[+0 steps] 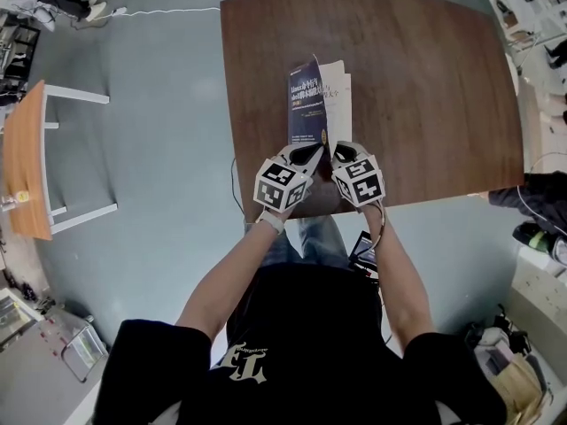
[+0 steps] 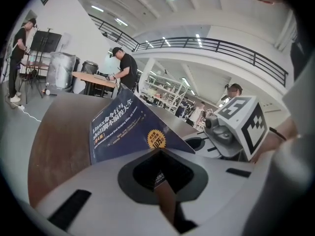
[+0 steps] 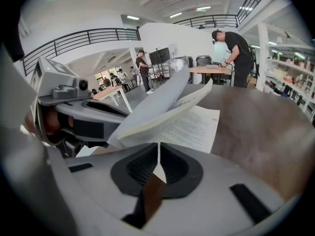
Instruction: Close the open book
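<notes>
the jaws of the left gripper (image 2: 158, 173) are clenched on the near edge of the blue cover (image 2: 123, 129), which runs straight into the dark notch between them. the cover rises from that grip at a steep slant, printed face towards the left. that suits the task: the cover has to be swung over the pages, so it is taken at its edge, where it turns most easily.

the jaws of the right gripper (image 3: 158, 163) are drawn together on what looks like a thin white leaf (image 3: 158, 154) seen edge-on. the sliver is so narrow that i would not swear it is a single sheet. just beyond it a lifted sheaf of pages (image 3: 162, 109) arches up under the cover's pale inner face, while the flat printed page (image 3: 189, 127) lies on the rest of the block. holding that leaf probably keeps loose paper from creasing as the cover comes down.

from the head view, the two grippers sit close side by side at the near end of the book (image 1: 319, 104). it lies lengthwise on the brown surface (image 1: 425, 104), near its left part, with the cover half raised on the left and white pages showing on the right. the book is not yet shut. the next move, as i judge it, is to carry the cover rightward and lay it flat, letting go of the leaf in time.
</notes>
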Demonstrator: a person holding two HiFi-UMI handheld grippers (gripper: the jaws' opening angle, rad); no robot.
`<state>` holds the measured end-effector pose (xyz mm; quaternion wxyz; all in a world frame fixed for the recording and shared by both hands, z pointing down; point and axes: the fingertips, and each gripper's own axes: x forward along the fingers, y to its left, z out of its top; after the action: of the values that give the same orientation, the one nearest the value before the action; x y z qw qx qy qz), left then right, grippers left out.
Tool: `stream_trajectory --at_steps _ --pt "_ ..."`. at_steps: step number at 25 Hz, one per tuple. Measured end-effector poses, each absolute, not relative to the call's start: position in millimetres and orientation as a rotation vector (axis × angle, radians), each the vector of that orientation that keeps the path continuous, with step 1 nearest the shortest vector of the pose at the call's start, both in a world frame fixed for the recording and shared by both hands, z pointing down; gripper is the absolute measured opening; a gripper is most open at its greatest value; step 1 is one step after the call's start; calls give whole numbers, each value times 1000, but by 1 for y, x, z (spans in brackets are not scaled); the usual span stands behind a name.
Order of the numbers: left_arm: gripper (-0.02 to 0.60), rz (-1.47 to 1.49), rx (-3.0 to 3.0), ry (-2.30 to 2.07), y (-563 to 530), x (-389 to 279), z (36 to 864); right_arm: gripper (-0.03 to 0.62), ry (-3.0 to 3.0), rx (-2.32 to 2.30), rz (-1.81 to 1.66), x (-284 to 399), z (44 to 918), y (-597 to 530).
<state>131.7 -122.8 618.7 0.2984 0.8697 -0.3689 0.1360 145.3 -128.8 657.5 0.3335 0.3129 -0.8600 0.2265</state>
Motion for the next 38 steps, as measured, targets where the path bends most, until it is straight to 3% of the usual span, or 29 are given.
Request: stream_trajectory --at_steps 38 --pt "5 616 2290 -788 -140 171 691 3 -2085 1039 724 224 693 -113"
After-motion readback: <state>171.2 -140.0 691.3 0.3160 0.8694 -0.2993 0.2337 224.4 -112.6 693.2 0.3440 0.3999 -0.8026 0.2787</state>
